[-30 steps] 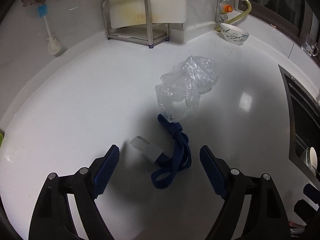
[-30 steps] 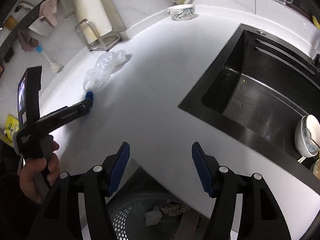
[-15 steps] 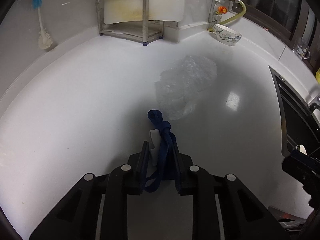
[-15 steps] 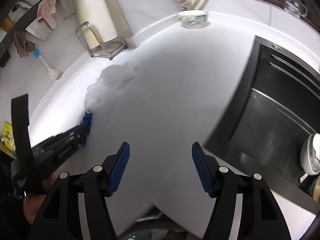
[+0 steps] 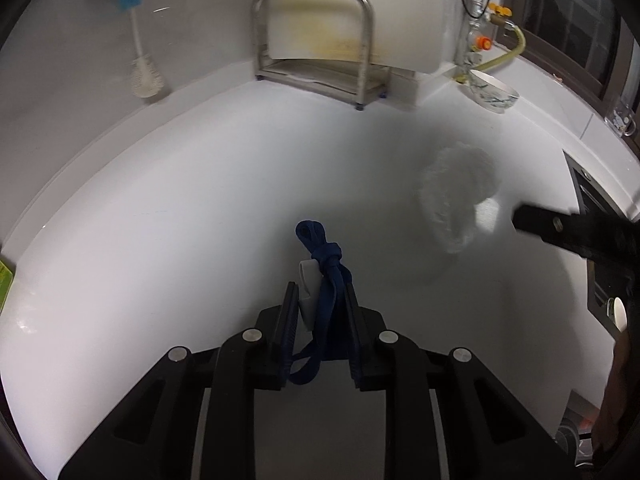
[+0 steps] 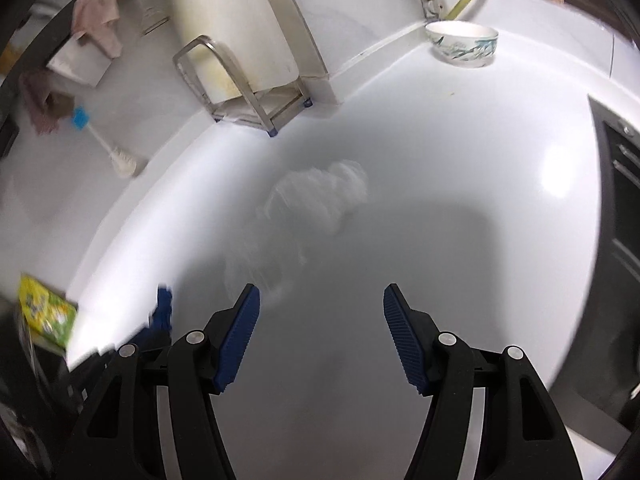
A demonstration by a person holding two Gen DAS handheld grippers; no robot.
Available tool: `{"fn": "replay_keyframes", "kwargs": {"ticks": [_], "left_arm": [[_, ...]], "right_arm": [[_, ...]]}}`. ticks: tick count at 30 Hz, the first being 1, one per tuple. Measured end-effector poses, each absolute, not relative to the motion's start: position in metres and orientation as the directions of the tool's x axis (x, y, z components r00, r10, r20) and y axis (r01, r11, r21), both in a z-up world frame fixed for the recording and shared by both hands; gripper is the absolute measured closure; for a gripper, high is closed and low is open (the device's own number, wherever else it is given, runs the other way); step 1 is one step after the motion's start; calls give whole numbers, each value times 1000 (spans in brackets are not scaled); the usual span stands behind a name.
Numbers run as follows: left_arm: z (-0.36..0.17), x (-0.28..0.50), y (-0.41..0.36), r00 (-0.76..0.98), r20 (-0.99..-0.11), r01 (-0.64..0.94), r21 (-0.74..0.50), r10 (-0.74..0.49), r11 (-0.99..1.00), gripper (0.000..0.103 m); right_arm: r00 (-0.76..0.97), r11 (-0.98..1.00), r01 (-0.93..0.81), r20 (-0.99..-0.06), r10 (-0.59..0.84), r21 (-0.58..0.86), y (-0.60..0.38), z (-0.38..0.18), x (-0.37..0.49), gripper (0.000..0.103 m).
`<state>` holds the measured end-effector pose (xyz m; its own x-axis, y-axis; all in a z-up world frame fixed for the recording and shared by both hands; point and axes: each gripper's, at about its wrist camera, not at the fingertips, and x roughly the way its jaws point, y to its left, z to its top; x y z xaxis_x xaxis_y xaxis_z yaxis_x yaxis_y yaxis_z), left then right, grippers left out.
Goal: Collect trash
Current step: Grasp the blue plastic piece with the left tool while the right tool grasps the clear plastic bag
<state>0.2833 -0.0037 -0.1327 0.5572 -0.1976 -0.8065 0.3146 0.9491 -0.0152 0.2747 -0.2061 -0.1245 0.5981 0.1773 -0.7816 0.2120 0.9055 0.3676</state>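
My left claw (image 5: 318, 300) is pinched tight on a knotted blue strap (image 5: 326, 276) with a small white plastic piece (image 5: 308, 284) caught beside it; the knot and a loop of the strap stick out past the fingertips, and the tail hangs down behind the pads. I see this bundle above the white table (image 5: 160, 220), though I cannot tell whether its tip touches the surface. In my right view the same blue strap (image 6: 162, 308) shows blurred at the lower left.

My right claw (image 6: 320, 328) stands spread wide with nothing between its blue pads (image 6: 240, 336), hovering over the table near the crumpled clear plastic bag (image 6: 320, 196). The bag lies on the table, blurred, ahead and a little left of that claw. From the left view the bag (image 5: 456, 196) sits to the right of the strap, apart from it, with the dark body of my right claw (image 5: 568, 232) just beside it.

At the back of the table I see a metal rack (image 5: 316, 44) holding a white board, a patterned bowl (image 6: 462, 44) in the corner, and a brush (image 5: 144, 68) against the wall. The dark sink (image 6: 624, 184) lies along the right edge.
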Motion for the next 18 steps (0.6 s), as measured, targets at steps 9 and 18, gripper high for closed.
{"fn": "replay_keyframes", "kwargs": {"ticks": [9,18], "left_arm": [[-126,292,25,580,-793,275,-28,-189,961,81],[-126,296,40,580,-793,250,-42,-185,967,81]], "right_arm": [[608,845,358,-786,112,397,-193,-115,319,37],[489,829,478,-872,23,290,-180,-136,353,35]]}}
